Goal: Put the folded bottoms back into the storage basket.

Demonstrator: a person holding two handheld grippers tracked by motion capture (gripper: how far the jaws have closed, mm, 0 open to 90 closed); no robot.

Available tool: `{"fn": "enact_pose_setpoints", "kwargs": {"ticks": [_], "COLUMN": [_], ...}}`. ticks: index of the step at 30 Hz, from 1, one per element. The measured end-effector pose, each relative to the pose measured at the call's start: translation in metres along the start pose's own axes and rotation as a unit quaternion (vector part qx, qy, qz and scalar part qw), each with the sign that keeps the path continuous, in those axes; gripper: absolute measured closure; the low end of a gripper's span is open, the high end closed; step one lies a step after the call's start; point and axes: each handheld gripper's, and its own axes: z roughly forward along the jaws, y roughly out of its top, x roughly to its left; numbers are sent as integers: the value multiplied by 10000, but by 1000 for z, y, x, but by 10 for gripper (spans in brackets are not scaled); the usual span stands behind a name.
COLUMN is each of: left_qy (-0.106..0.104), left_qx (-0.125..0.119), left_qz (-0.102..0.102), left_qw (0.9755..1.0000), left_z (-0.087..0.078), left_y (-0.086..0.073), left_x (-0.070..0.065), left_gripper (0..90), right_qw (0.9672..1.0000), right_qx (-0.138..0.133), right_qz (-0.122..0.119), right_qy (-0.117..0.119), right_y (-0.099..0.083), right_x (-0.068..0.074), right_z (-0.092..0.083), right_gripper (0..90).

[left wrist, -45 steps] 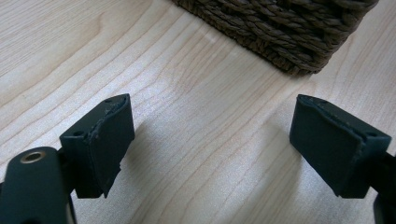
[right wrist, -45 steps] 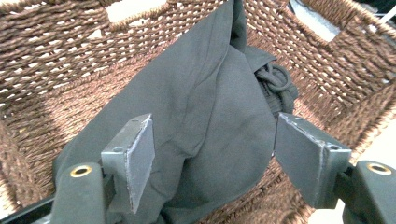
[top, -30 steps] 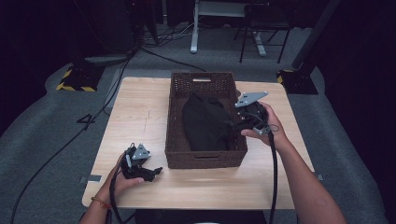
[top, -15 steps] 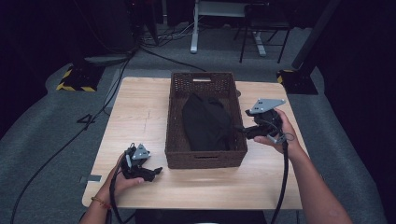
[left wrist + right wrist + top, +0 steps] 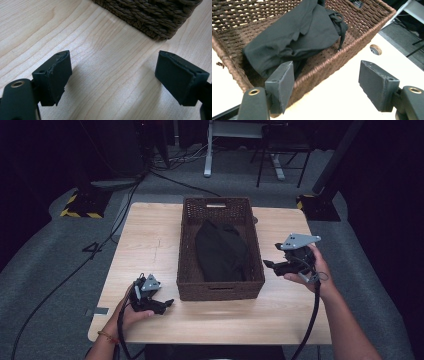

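Fingers spread on both: right gripper (image 5: 270, 265) hovers mid-right beside the wicker basket (image 5: 220, 290) holding black cloth (image 5: 220, 251), seemingly released; left gripper (image 5: 167, 303) rests lower left, idle.

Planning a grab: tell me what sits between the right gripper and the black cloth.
In the right gripper view, the basket's woven side wall stands between the open right gripper and the black cloth; bare table lies before it.

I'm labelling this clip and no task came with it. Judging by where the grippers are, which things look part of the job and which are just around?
Likely part of the job:
- wicker basket
- black garment lying inside it
- right gripper, jaws open, beside the basket
- left gripper, jaws open, on the table

Just around:
- chair beyond the table
- floor cables
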Motion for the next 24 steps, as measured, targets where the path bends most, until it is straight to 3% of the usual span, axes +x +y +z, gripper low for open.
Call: {"fn": "enact_pose_setpoints", "kwargs": {"ticks": [10, 24], "left_qy": [0, 4], "left_qx": [1, -3], "left_qz": [-2, -38], "left_qw": [10000, 10000], "left_z": [0, 0], "left_y": [0, 0], "left_x": [0, -1], "left_gripper": [143, 144], "right_qw": [9999, 9998], "right_qx": [-48, 120], "right_qz": [87, 130], "right_qy": [-9, -95], "right_y": [-24, -64], "right_x": [4, 15], "right_z": [-8, -5], "right_gripper": [290, 288]}}
